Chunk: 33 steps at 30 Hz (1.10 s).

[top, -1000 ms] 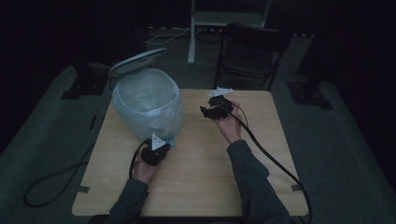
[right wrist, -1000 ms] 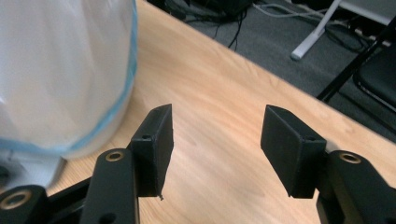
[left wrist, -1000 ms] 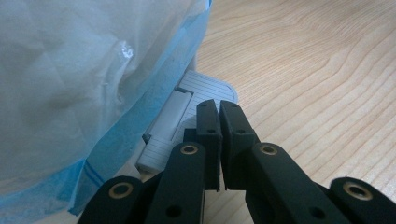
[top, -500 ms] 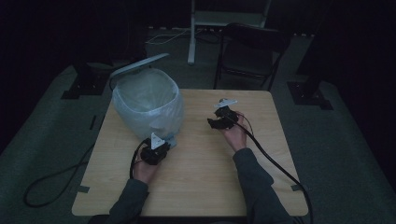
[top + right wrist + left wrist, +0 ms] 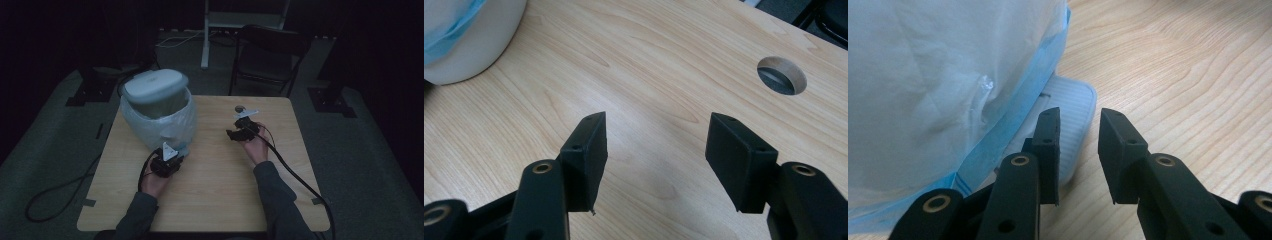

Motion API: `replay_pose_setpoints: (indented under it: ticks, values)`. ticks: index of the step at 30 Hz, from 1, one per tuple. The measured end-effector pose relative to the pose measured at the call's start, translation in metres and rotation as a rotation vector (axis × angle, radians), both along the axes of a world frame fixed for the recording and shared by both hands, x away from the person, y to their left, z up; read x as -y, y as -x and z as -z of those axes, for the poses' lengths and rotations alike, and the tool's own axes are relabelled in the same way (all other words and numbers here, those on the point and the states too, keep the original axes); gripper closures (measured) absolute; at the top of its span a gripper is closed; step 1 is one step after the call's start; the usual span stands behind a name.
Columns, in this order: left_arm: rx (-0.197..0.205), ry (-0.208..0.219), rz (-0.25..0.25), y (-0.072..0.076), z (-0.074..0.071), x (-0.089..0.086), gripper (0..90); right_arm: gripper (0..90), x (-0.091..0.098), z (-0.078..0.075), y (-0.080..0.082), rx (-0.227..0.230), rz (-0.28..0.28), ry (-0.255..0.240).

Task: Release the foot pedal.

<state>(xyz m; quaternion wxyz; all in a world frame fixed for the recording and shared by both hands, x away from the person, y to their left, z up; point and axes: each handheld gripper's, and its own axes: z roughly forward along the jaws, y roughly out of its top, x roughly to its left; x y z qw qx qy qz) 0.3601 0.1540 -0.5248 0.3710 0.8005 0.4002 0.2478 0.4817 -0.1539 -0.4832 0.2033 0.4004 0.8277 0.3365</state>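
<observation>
A: From the high view, what's on the counter [image 5: 215, 200]?

B: A small white bin [image 5: 156, 112] lined with a pale blue bag [image 5: 175, 127] stands at its far left, lid [image 5: 148, 86] down on top. The left gripper [image 5: 173, 149] sits just in front of the bin's base. The right gripper [image 5: 235, 133] is well apart from it, on the right half of the counter, with its cable [image 5: 295, 172] trailing back toward the person's sleeve.

A: And the left gripper view?

B: The left gripper [image 5: 1079, 135] has just been opening; its jaws now stand parted with only bare wood between the tips. The ribbed foot pedal [image 5: 1068, 107] of the bin lies right beyond the left jaw, partly hidden behind it, and the bag [image 5: 928, 90] bulges just beside it. The pads press on nothing.

A: The right gripper view?

B: The right gripper [image 5: 656, 142] is wide open over bare wood, nothing between the jaws. The bin's white base [image 5: 474, 45] with the blue bag edge [image 5: 451, 22] shows in the far left corner, and a round cable hole [image 5: 781, 75] in the counter lies off to the right.
</observation>
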Motion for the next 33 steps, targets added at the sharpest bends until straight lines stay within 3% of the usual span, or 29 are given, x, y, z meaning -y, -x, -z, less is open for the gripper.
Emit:
replay_pose_setpoints:
  ticks: [13,33]
  values:
    - [0.001,0.054,0.019,0.007,-0.01,-0.006,64.9,40.9,0.003,0.002,0.002,-0.001,-0.006,0.007]
    - [-0.061,0.103,0.064,0.012,-0.002,-0.001,60.2,40.4,0.02,0.018,0.004,-0.026,0.006,0.035]
